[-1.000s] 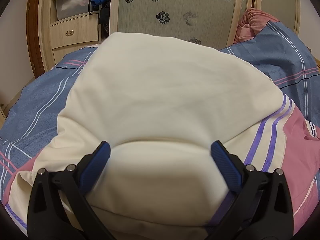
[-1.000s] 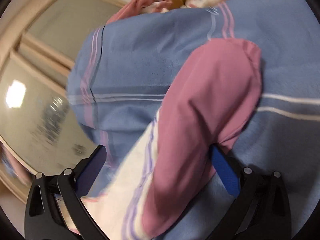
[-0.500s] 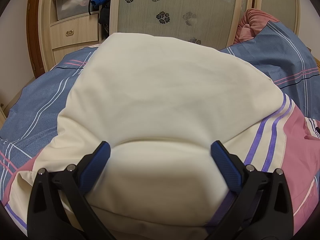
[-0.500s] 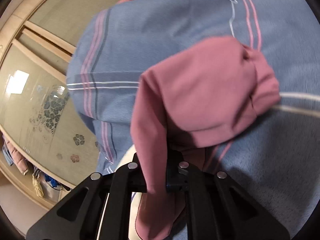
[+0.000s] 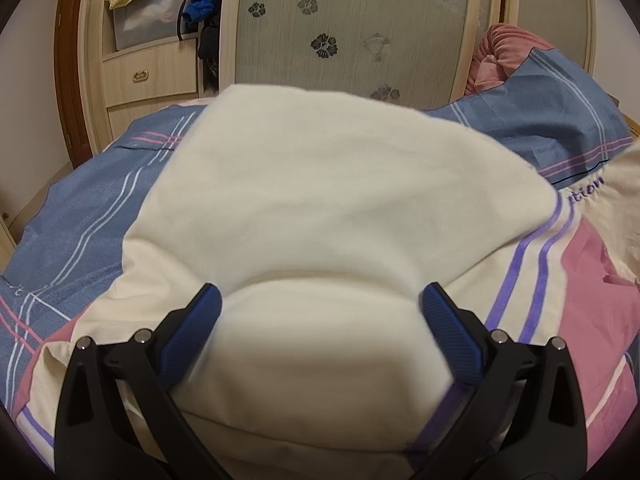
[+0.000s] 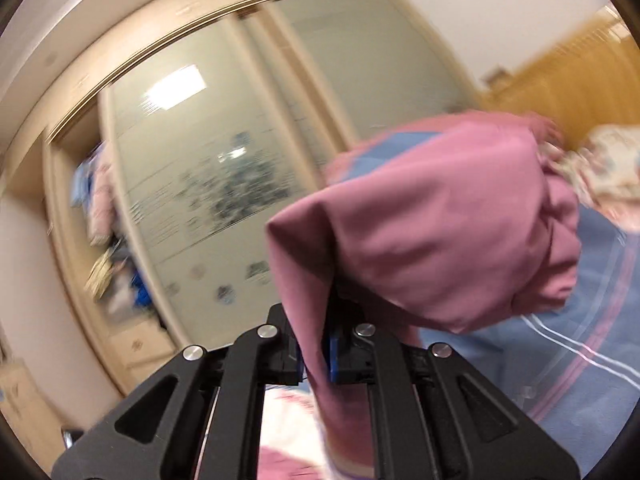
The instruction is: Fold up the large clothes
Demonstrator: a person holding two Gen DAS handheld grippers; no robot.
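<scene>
Jaws of the left gripper [image 5: 320, 312] stand wide apart over the folded cream part of the garment [image 5: 320, 200], which lies on the blue striped bed cover [image 5: 80, 220]. Jaws of the right gripper [image 6: 316, 352] are clamped on its pink sleeve [image 6: 440, 232], lifted above the bed.

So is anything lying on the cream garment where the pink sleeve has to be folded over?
Nothing visible does. The right gripper is shut on the pink sleeve; the cream garment shows bare fabric, with the open left gripper over its near edge.
</scene>
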